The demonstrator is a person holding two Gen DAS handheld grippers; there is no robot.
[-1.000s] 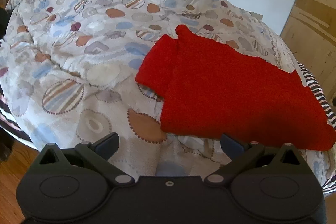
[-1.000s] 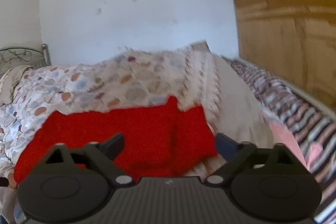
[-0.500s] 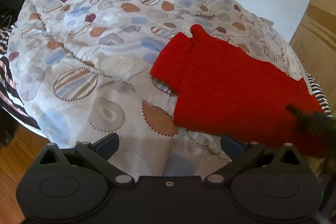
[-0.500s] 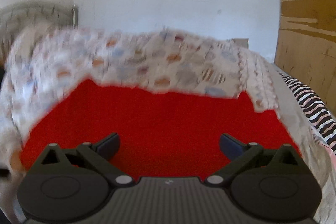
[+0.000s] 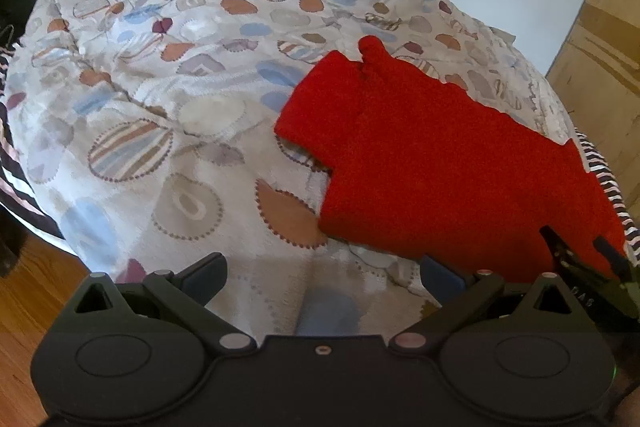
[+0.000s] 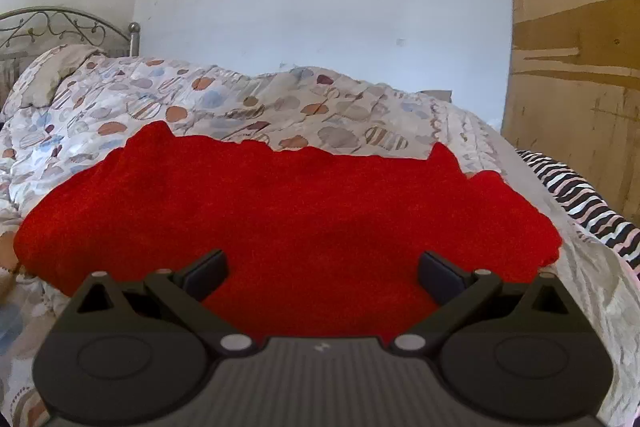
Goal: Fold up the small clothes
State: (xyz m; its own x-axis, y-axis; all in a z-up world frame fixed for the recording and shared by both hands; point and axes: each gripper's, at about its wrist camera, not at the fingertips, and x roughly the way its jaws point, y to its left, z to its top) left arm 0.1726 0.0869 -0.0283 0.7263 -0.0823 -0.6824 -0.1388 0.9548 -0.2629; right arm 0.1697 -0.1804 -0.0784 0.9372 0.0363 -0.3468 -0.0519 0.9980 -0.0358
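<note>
Both of my tools have their jaws spread wide with nothing between them. At the bottom of the left wrist view my left gripper (image 5: 322,273) hangs over bare patterned duvet (image 5: 168,115), a little short of the near edge of the red garment (image 5: 432,171), which lies flat on the right half of that frame with one short sleeve pointing toward the centre. At the lower right edge of the same frame the dark fingers of my right gripper (image 5: 580,255) now show over the garment's near corner; half a second ago they were only a blur there, and a second ago they were absent. In the right wrist view that right gripper (image 6: 322,275) sits low over the cloth, the red garment (image 6: 304,211) filling the middle of the frame from left to right, where a second ago it was smaller and off to the left. I judge that I have closed in on the hem with both tools and that the first pinch is next; no fold is made yet. Beyond lie the pillow (image 6: 56,71) at upper left and the white wall (image 6: 320,7).
</note>
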